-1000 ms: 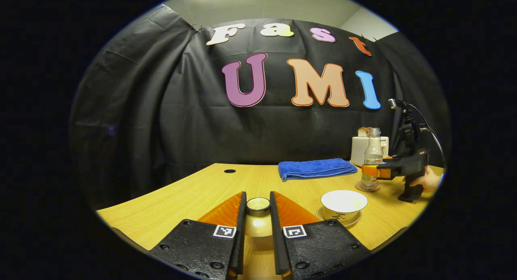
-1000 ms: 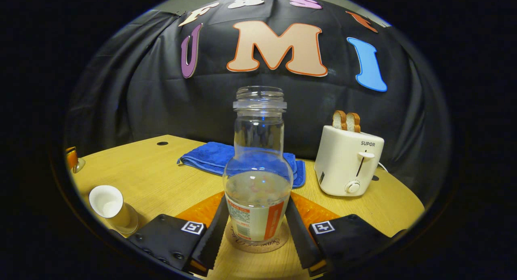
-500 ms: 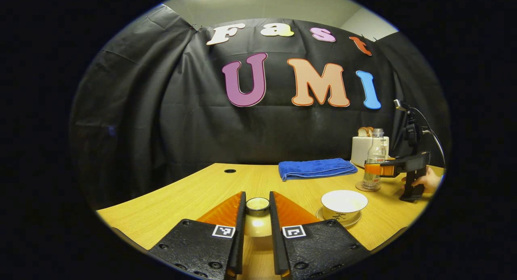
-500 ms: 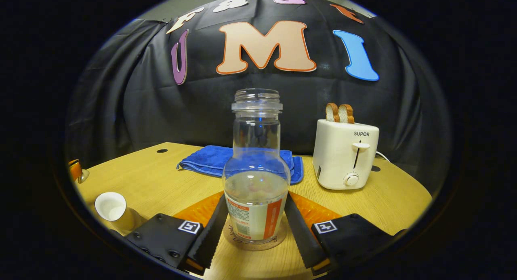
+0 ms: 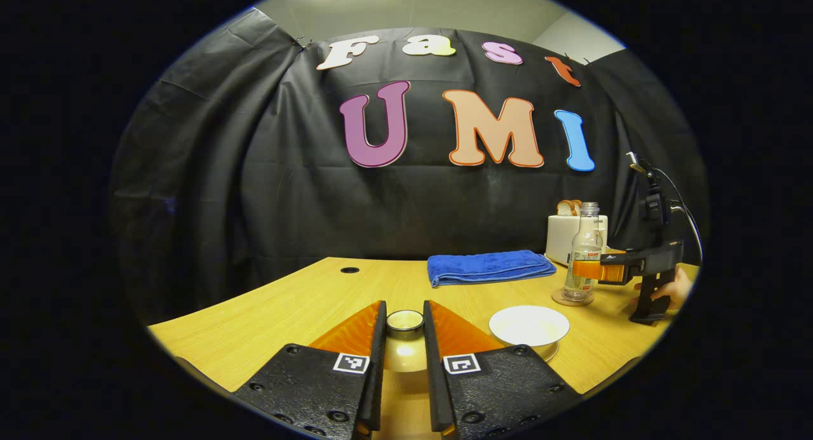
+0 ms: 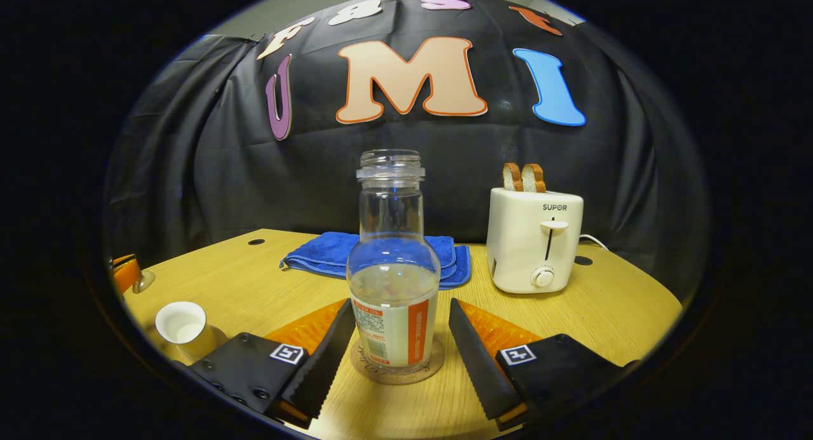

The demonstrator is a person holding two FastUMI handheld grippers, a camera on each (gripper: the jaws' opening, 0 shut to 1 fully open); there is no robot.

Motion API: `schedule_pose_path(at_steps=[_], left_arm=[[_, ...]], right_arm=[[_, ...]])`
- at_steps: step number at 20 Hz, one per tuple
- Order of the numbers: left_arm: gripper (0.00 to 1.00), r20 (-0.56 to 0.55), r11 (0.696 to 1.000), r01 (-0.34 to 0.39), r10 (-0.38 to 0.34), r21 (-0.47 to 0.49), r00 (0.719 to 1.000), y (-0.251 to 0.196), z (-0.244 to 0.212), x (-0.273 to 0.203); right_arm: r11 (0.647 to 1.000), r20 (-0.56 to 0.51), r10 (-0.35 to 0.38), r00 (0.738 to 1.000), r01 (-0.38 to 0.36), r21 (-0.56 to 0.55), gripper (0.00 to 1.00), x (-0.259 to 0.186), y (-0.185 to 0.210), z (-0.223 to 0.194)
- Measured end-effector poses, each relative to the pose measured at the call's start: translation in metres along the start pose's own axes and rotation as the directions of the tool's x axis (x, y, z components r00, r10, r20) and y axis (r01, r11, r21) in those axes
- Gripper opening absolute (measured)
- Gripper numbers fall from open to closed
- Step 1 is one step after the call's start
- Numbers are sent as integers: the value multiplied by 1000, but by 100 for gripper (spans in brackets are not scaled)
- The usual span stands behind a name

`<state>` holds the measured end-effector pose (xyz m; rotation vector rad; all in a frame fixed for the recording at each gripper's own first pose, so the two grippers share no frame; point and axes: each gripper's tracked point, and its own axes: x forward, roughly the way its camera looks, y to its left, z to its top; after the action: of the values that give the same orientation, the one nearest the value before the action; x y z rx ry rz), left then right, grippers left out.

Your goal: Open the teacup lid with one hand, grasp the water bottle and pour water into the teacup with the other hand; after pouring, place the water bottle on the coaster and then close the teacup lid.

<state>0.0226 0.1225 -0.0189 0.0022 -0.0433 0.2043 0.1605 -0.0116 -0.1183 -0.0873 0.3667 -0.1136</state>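
In the right gripper view the clear water bottle (image 6: 394,300), capless and partly full, stands upright on the round coaster (image 6: 397,371). My right gripper (image 6: 401,306) is open around it, with a small gap between each finger and the glass. The white teacup (image 6: 181,322) stands uncovered at the far left. In the left gripper view my left gripper (image 5: 404,313) is shut on the knob of the teacup lid (image 5: 404,351), held just above the table. The open teacup (image 5: 528,326) sits to its right. Farther right are the bottle (image 5: 584,253) and the right gripper (image 5: 594,270), held by a hand (image 5: 673,289).
A white toaster (image 6: 537,243) with two bread slices stands at the back right of the wooden table (image 6: 603,313). A folded blue towel (image 6: 375,253) lies behind the bottle. In the left gripper view the towel (image 5: 489,266) and toaster (image 5: 562,237) sit beyond the cup.
The right gripper's fingers have come off the bottle and drawn back a little, leaving it on the coaster. The left gripper, still holding the lid, has shifted slightly.
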Motion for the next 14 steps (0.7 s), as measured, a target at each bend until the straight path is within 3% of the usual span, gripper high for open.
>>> schedule_pose_path(at_steps=[6, 14], left_arm=[[28, 2, 999, 50, -50, -2, 999, -27, 0, 13], [28, 3, 977, 214, -214, -3, 977, -82, 0, 24]], right_arm=[[1000, 48, -10, 999, 10, 14, 95, -29, -14, 4], [1000, 183, -19, 983, 16, 17, 93, -74, -30, 20]])
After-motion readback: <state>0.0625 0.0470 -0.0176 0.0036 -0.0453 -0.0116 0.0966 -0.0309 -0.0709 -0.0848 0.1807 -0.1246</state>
